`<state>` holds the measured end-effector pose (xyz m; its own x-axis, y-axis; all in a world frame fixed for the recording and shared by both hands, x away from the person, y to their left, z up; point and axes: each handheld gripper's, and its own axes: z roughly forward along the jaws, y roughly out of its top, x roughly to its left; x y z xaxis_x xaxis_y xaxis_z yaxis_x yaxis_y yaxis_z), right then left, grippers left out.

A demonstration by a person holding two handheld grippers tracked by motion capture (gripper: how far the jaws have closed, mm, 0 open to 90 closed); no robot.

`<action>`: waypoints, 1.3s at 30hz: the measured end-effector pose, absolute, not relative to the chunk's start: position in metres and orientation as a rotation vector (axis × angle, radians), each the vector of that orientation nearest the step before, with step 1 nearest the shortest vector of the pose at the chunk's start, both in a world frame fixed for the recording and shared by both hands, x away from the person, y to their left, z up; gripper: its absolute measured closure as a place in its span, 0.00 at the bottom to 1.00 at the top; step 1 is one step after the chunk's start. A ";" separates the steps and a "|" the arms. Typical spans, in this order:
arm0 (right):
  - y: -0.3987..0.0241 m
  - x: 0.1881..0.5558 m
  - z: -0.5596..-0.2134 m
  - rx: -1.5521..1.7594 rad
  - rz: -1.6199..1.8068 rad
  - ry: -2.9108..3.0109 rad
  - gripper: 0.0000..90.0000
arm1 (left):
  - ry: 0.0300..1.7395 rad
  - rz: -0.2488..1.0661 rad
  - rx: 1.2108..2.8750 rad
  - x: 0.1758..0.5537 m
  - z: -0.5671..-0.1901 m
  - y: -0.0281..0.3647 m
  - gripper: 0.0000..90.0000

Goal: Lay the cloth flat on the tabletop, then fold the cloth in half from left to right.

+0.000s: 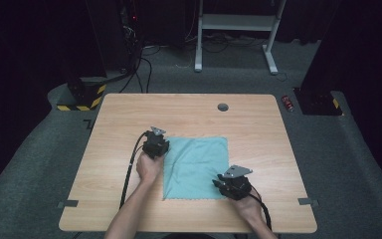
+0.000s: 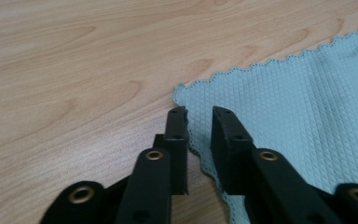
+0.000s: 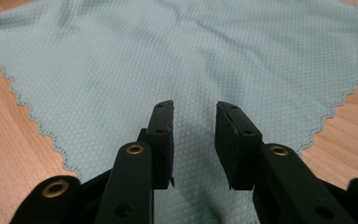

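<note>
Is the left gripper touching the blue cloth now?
Cannot tell. In the left gripper view, the left gripper has its jaws apart astride the edge of the blue cloth, but neither contact nor a gap shows plainly.

Left gripper [image 2: 199,116] jaws narrowly parted, right gripper [image 3: 195,112] seemingly wider, both low.

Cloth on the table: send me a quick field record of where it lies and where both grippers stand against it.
cloth: light blue cloth, spread flat on the wooden table, scalloped edges
left gripper: left gripper at the cloth's far left corner, jaws astride its edge with a narrow gap, nothing pinched
right gripper: right gripper at the near right corner, jaws apart above the fabric, nothing held
table extras: round grommet near the far edge
</note>
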<state>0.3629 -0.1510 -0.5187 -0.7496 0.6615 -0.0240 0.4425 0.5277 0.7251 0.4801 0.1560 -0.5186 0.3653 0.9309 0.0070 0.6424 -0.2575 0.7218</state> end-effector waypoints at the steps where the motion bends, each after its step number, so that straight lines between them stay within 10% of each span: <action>1: -0.151 0.363 -0.520 0.912 1.035 2.484 0.75 | 1.341 0.616 2.024 0.479 -0.518 0.155 0.93; 6: -0.153 0.362 -0.520 0.905 1.033 2.485 0.73 | 1.326 0.668 2.099 0.486 -0.515 0.153 0.95; 13: -0.150 0.360 -0.520 0.936 1.093 2.462 0.68 | 1.306 0.564 2.027 0.478 -0.511 0.165 0.68; 39: -0.080 0.364 -0.518 0.792 1.276 2.538 0.63 | 1.348 0.388 1.992 0.488 -0.514 0.173 0.54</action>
<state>0.3644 -0.0802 -0.5182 -0.8389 0.5403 0.0658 0.3750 0.4862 0.7893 0.4878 0.1734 -0.5141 0.4162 0.9001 -0.1292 0.6938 -0.2225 0.6850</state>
